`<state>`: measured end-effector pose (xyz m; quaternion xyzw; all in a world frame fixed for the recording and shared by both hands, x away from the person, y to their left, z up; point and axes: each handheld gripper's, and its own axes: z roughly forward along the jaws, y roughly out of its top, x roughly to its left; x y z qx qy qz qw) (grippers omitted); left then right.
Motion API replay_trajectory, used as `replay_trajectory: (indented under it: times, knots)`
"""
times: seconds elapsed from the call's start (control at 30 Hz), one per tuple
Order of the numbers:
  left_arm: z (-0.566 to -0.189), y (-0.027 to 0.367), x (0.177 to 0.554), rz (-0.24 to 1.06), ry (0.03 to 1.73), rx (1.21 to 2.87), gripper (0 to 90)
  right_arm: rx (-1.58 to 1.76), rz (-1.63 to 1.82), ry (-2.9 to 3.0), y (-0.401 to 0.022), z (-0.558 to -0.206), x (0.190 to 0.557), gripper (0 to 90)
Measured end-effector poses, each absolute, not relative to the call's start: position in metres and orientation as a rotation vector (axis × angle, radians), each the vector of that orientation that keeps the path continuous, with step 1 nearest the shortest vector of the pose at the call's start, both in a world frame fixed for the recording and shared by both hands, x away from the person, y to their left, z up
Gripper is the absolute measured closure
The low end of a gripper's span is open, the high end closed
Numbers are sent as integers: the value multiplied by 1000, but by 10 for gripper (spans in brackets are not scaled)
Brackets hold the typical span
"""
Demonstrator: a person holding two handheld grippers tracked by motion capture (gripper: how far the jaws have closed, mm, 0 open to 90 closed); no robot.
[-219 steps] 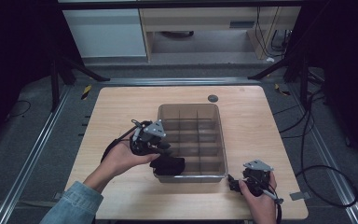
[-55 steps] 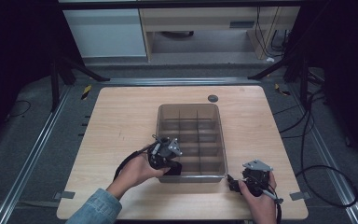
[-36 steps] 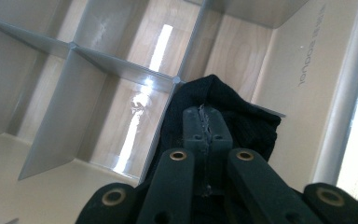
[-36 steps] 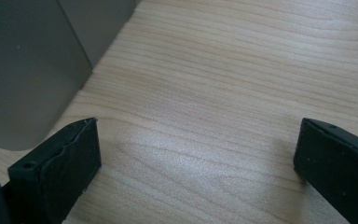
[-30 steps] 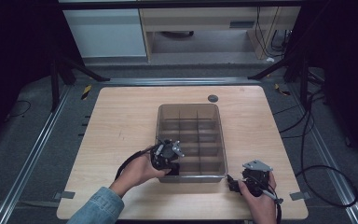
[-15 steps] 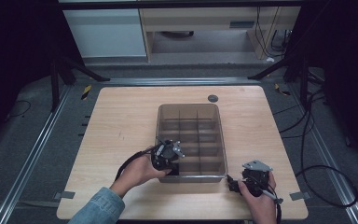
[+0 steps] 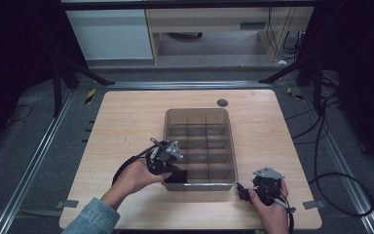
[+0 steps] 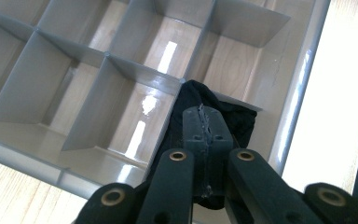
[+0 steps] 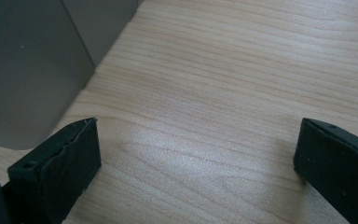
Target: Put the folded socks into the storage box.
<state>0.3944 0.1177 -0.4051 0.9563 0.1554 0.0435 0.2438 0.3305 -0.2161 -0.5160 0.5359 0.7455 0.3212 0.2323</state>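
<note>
Pinching a wad of black cloth (image 8: pixel 214 116) between its closed jaws, my left gripper (image 8: pixel 204 122) reached down over the near left corner of the divided bin (image 7: pixel 230 146). The cloth was soft, matte and crumpled, with no clear long axis; it bunched around the jaw tips and spilled into the corner compartment, draping against one of the dividers. From above, that same dark lump (image 7: pixel 176 176) sat just inside the bin's near wall, right beside my left hand (image 7: pixel 135 176).

The bin was a translucent grey plastic rectangle with rounded corners and thin upright partitions forming a grid of compartments. Its glossy floor threw back streaks of light and let the wood grain show through. Its long axis ran away from me across the table (image 7: pixel 126 126), which was pale, smooth wood with fine straight grain.

My right gripper (image 9: pixel 196 158) had its jaws spread wide apart and held nothing, low over bare wood near the bin's grey outer wall (image 9: pixel 28 70). From above it (image 7: pixel 244 191) sat off the bin's near right corner, in my right hand (image 7: pixel 271 209).
</note>
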Motion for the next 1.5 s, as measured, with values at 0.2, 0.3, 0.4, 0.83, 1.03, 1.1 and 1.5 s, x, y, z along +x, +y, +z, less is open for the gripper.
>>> replay_trajectory:
  times: [0.2, 0.3, 0.4, 0.83, 1.03, 1.1, 1.5]
  knots:
    - [-415, 107, 398, 140, 430, 2650, 894, 1478, 884, 2047, -216, -516, 330, 8]
    - [-420, 106, 399, 115, 437, 2650, 896, 1473, 883, 2048, -216, -516, 330, 8]
    - [-428, 101, 399, 135, 421, 2694, 897, 1477, 884, 2047, -216, -516, 330, 8]
    - [-436, 93, 402, 130, 420, 2752, 900, 1479, 882, 2046, -215, -516, 330, 8]
    - [-438, 89, 400, 143, 414, 2784, 900, 1478, 880, 2047, -215, -516, 330, 7]
    - [-438, 88, 401, 137, 419, 2790, 900, 1476, 879, 2047, -215, -516, 330, 7]
    - [-439, 97, 402, 118, 422, 2727, 900, 1470, 883, 2054, -214, -516, 330, 7]
